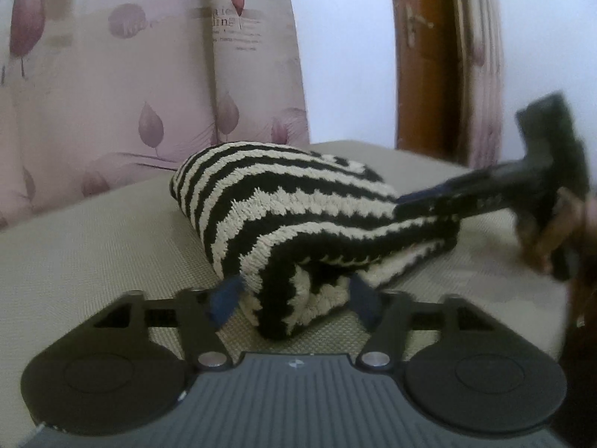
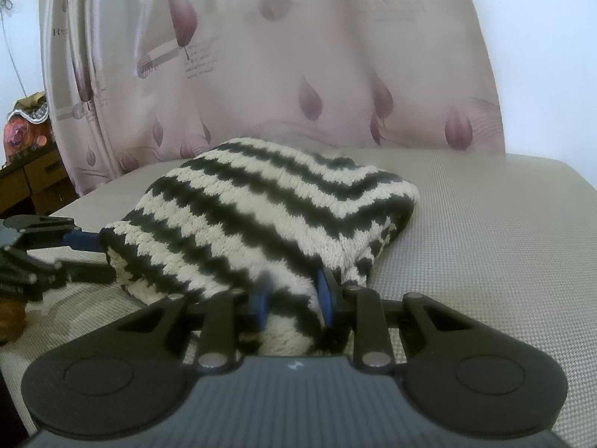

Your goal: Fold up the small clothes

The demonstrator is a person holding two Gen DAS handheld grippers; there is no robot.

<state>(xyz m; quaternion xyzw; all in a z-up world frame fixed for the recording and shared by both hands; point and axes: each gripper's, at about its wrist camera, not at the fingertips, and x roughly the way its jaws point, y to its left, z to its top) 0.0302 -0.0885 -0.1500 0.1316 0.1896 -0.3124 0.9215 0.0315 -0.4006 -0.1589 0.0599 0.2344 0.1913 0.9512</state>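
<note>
Step in hand: a fold looks just laid; the black-and-cream striped knitted garment point(image 1: 298, 216) lies as a thick doubled bundle, so I judge the task well along.
Where it lies: on the beige woven-textured surface point(image 2: 485, 246) (worktop or bed, I cannot tell which), in front of the pink leaf-print curtain point(image 2: 298, 74).
Left hand-held gripper point(image 1: 294, 295): jaws stand wide, either side of the bundle's near folded end; its blue pads point(image 1: 225, 296) do not seem to press the knit.
Right hand-held gripper point(image 2: 294, 295): jaws narrow, pinching a folded edge of the knit between the blue pads point(image 2: 325, 291).
Long axis: in the left wrist view the bundle runs from the near folded end away to the far left; the stripes bend in a chevron across its top.
Next move calls for: probably letting go on the right without dragging the layers, then smoothing or squaring the bundle; thick knit may spring back open.
</note>
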